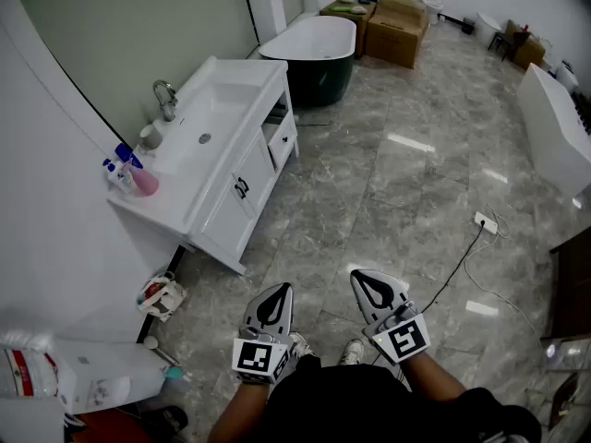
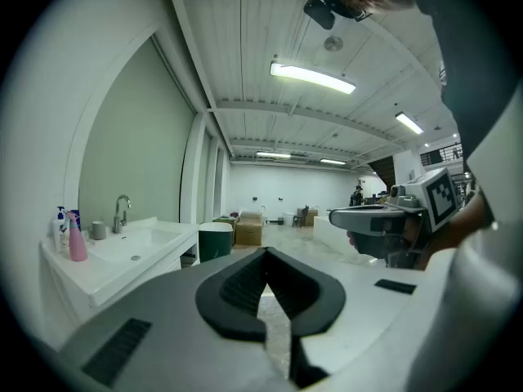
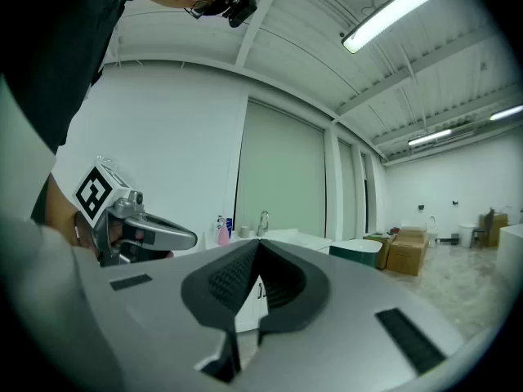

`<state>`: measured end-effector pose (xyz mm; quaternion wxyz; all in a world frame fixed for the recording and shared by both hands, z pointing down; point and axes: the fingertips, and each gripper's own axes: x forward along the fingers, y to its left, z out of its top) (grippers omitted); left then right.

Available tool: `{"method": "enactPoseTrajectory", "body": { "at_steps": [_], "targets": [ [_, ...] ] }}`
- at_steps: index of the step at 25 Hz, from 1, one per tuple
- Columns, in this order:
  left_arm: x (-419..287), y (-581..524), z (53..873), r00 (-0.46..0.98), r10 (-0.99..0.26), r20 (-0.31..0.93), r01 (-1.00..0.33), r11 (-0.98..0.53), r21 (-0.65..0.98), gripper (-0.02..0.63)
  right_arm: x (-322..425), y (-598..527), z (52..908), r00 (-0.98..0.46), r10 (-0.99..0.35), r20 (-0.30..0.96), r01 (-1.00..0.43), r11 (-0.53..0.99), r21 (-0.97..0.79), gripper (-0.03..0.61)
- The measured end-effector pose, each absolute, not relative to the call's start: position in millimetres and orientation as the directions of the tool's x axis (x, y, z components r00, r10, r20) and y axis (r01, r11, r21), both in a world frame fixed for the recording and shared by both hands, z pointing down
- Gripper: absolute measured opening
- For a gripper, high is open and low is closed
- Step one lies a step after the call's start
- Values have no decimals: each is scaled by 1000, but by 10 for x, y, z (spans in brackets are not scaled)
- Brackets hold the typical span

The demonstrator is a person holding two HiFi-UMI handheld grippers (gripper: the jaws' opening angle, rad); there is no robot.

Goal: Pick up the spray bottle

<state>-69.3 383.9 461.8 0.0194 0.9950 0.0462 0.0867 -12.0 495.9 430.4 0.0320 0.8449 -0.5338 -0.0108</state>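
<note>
The pink spray bottle (image 1: pixel 143 181) stands on the near left corner of the white vanity (image 1: pixel 231 123), beside a blue-capped bottle (image 1: pixel 125 153). It also shows small in the left gripper view, where the spray bottle (image 2: pixel 76 239) is far to the left, and in the right gripper view as the spray bottle (image 3: pixel 222 233) beyond the jaws. My left gripper (image 1: pixel 277 292) and right gripper (image 1: pixel 362 280) hang side by side over the marble floor, well short of the vanity. Both are shut with nothing between their jaws. Both point roughly level.
A faucet (image 1: pixel 166 100) and a grey cup (image 1: pixel 150 137) stand by the sink. A dark bathtub (image 1: pixel 314 49) and cardboard boxes (image 1: pixel 397 26) lie beyond the vanity. A power strip (image 1: pixel 486 221) with its cable lies on the floor at right. A small bag (image 1: pixel 162 293) sits by the vanity's foot.
</note>
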Motion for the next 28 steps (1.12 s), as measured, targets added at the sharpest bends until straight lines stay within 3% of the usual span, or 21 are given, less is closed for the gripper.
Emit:
{"method": "enactPoseTrajectory", "body": {
  "at_steps": [20, 23, 28],
  "targets": [
    [-729, 3321, 4625, 984, 83, 156, 72, -995, 75, -3, -150, 4397, 4325, 413, -910, 32, -910, -411, 57, 9],
    [-737, 3151, 4627, 984, 71, 163, 60, -996, 73, -3, -128, 4225, 4333, 413, -910, 39, -910, -411, 49, 106],
    [-790, 2864, 4599, 986, 55, 160, 44, -996, 72, -3, -110, 3952, 4273, 434, -901, 3, -900, -433, 44, 366]
  ]
}}
